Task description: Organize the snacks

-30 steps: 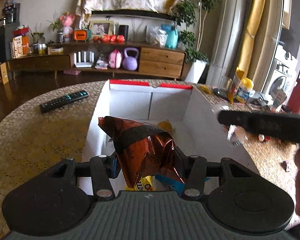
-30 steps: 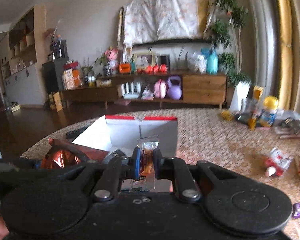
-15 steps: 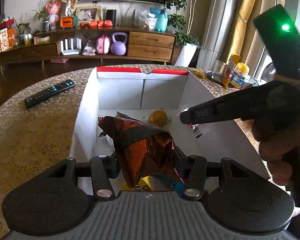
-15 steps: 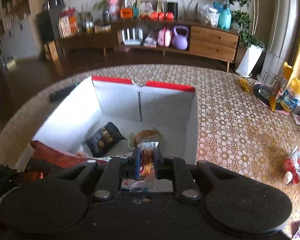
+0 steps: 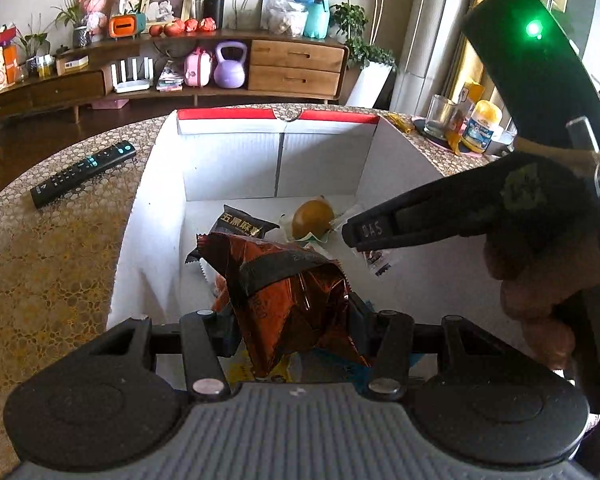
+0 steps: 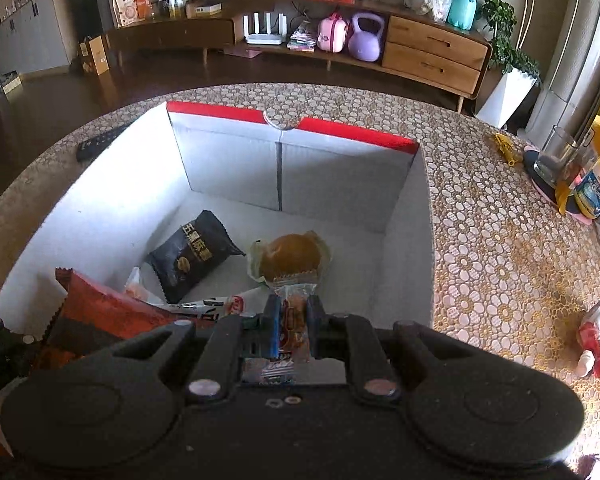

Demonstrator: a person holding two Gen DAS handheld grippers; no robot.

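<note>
A white cardboard box (image 5: 160, 200) with a red far rim stands open on the table; it also shows in the right wrist view (image 6: 404, 216). My left gripper (image 5: 290, 320) is shut on a crinkled orange-brown snack bag (image 5: 288, 292) above the box's near end. My right gripper (image 6: 294, 320) is shut on a small clear-wrapped snack (image 6: 294, 316) over the box; it also shows from the side in the left wrist view (image 5: 364, 240). Inside the box lie a black packet (image 6: 196, 256) and a wrapped round bun (image 6: 294, 256).
A black remote (image 5: 84, 172) lies on the table left of the box. A glass (image 6: 556, 156), a yellow-capped bottle (image 6: 598, 188) and a red-white pouch (image 6: 598, 340) sit on the patterned table to the right.
Both grippers have moved forward over the box and tilted down into it, each still holding its snack. The right gripper has come in beside the left one.
</note>
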